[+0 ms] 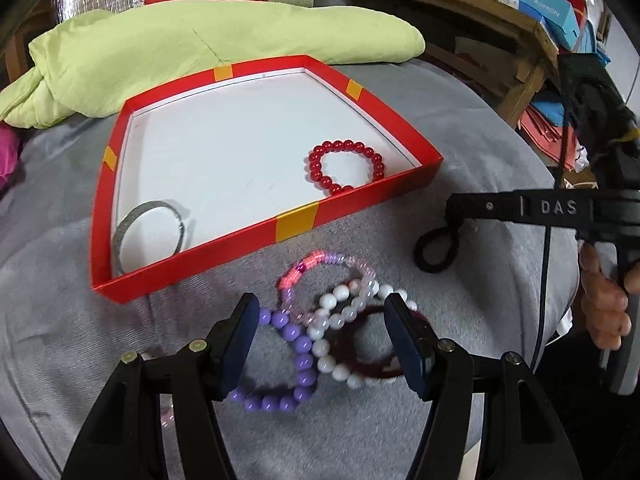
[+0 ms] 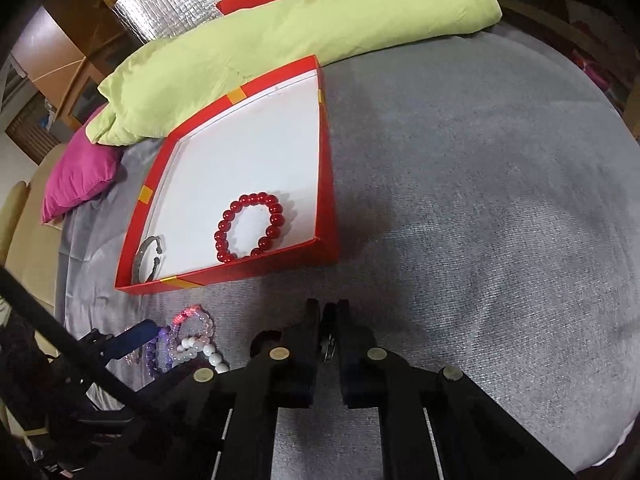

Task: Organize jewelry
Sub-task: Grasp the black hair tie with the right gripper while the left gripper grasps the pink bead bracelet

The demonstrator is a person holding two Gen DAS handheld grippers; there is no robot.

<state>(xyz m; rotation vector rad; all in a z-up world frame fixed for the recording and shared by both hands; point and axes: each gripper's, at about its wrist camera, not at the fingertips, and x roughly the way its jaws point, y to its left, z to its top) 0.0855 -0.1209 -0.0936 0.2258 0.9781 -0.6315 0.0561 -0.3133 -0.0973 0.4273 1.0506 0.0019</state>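
Two bracelets [image 1: 346, 168] in red box [image 1: 260, 236], pile [image 1: 332, 332] outside

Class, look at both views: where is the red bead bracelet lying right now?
The red bead bracelet lies inside the red box, in its near right corner against the front wall, apart from the silver bangle at the left.

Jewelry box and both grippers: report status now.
Left gripper open over bracelet pile. Right gripper shut on black hair tie. Red box holds red bracelet, silver bangle. Nothing blocking.

left gripper [image 1: 320, 320] fingers apart, right gripper [image 2: 329, 316] closed
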